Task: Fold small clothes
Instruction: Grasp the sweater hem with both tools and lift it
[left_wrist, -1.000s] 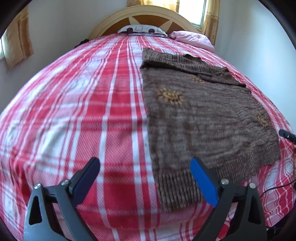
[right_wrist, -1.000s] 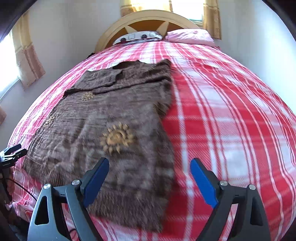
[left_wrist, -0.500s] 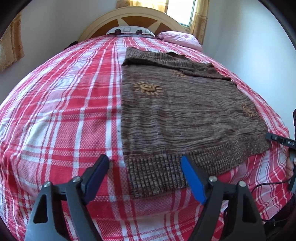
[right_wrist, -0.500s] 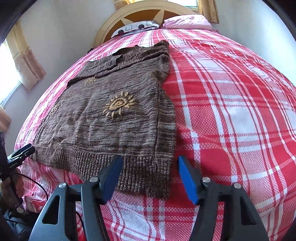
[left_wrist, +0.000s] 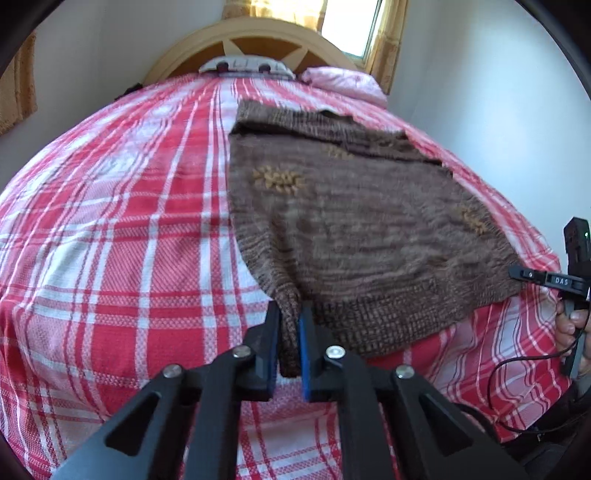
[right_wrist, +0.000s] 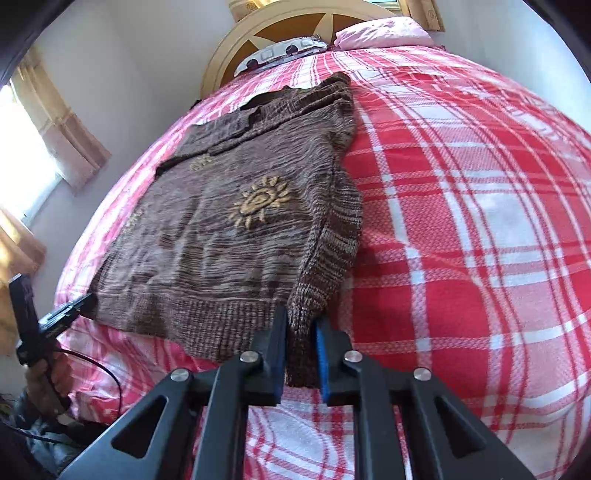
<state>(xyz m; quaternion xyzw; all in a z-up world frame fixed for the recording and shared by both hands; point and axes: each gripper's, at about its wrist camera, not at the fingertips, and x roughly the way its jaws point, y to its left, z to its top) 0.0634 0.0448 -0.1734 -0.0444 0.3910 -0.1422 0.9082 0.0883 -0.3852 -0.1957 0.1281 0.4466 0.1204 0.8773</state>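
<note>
The left gripper (left_wrist: 289, 334) was clamped on the near left corner of the brown knitted sweater (left_wrist: 354, 221), its ribbed hem pinched into a narrow upright fold between the black pad and the blue one. The right gripper (right_wrist: 301, 341) had the near right hem corner (right_wrist: 306, 332) between its pads, which pressed on the knit while the jaws were closing the last bit. How deep either corner sat in the jaws could not be told, since the pads covered it.

The sweater lay flat on the red and white plaid bedspread (left_wrist: 110, 258), hem toward the cameras and neck toward the wooden headboard (left_wrist: 255, 40). In the left view it was smeared by blur, so the yellow sun motifs (left_wrist: 279, 179) were hard to read; the right view showed one sun (right_wrist: 260, 203) sharply. The right side edge was doubled over in a thick roll (right_wrist: 340, 240), hiding what lay under it. The far sleeves seemed folded across the chest, though the fisheye squeezed that part too small to be sure.

Each view caught the other tool only at its edge: the person's hand (left_wrist: 570, 328) on a black handle, partly cut off, with a thin cable (left_wrist: 517, 369) trailing. A pink pillow (right_wrist: 384, 33) and a pale object (right_wrist: 280, 51) with dark round spots lay by the headboard; what that object was could not be made out.
</note>
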